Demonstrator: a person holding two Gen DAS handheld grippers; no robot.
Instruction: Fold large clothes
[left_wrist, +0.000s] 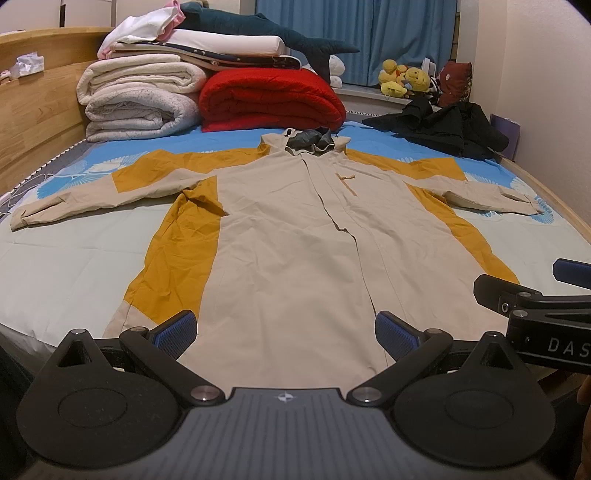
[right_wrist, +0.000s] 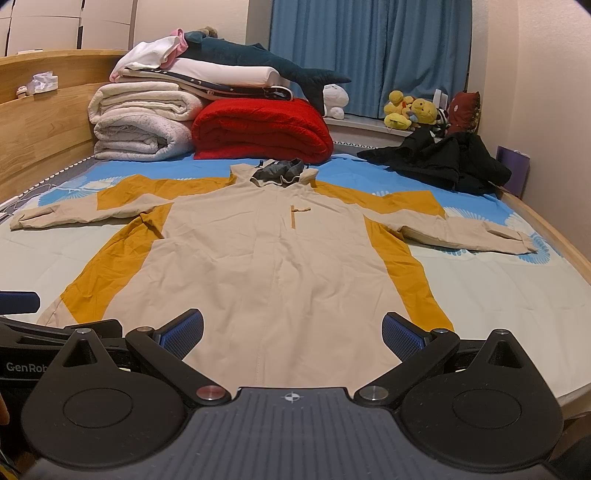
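The coat (left_wrist: 280, 229) lies flat on the bed (left_wrist: 74, 251), long axis running straight away from both tools, hem nearest. Left tool (left_wrist: 285, 334) and right tool (right_wrist: 291, 338) gape empty, equally near.

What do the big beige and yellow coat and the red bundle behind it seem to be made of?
The coat looks like thin, matte woven cloth, perhaps cotton or nylon: it lies flat with fine sharp creases. The red bundle looks like a thick, padded, soft quilt: puffy rolled folds with stitch lines.
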